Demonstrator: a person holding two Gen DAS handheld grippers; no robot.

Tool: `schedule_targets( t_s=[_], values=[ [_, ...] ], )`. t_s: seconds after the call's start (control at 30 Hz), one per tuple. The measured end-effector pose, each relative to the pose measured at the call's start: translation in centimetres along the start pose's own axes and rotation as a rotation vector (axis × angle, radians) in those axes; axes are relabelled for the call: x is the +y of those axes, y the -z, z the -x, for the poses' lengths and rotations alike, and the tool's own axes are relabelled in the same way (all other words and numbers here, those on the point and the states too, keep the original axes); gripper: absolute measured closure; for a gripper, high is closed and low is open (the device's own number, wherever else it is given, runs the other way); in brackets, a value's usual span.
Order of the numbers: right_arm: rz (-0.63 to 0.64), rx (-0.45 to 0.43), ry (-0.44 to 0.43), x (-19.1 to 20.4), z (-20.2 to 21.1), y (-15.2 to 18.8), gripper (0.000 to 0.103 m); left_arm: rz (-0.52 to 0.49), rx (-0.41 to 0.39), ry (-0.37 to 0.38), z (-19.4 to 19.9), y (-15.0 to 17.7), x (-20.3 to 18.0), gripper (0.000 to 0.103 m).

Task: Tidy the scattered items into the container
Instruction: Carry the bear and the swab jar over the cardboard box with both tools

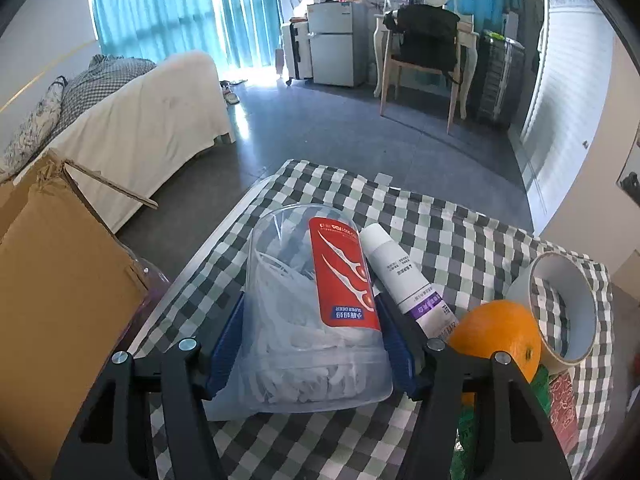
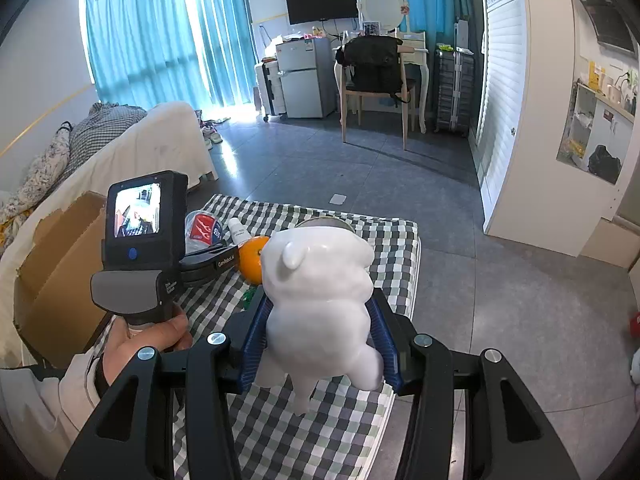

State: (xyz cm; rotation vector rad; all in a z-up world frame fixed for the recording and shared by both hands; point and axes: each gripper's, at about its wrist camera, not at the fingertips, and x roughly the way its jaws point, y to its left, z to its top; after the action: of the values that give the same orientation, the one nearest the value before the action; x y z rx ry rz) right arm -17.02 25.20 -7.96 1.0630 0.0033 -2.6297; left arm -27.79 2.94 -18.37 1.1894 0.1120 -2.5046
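A clear jar of floss picks [image 1: 304,312] with a red label lies on its side on the checked cloth [image 1: 440,224]. My left gripper [image 1: 310,344] has its blue pads against both sides of the jar. Right of it lie a white tube [image 1: 400,276], an orange [image 1: 496,336] and a roll of tape [image 1: 560,308]. My right gripper [image 2: 320,336] is shut on a glossy white animal figurine [image 2: 320,280], held above the cloth. In the right wrist view a hand holds the left gripper [image 2: 208,264] at the jar [image 2: 202,228], beside the orange [image 2: 252,258].
An open cardboard box [image 1: 60,300] stands at the table's left edge, next to a bed. Green [image 1: 468,432] and red [image 1: 564,404] packets lie near the orange. Beyond the table are grey floor, a chair, a small fridge and suitcases.
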Motion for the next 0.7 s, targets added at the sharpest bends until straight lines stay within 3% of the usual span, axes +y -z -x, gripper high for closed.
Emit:
schedule_targets(
  t_s=[0.37, 0.7],
  values=[
    [0.007, -0.011, 0.001, 1.0, 0.7, 0.7, 0.055, -0.02, -0.033, 0.031, 2.2, 0.3, 0.7, 0.041],
    [0.033, -0.055, -0.013, 4.4, 3.7, 0.3, 0.055, -0.048, -0.137, 0.1, 10.7, -0.5, 4.3, 0.041]
  ],
)
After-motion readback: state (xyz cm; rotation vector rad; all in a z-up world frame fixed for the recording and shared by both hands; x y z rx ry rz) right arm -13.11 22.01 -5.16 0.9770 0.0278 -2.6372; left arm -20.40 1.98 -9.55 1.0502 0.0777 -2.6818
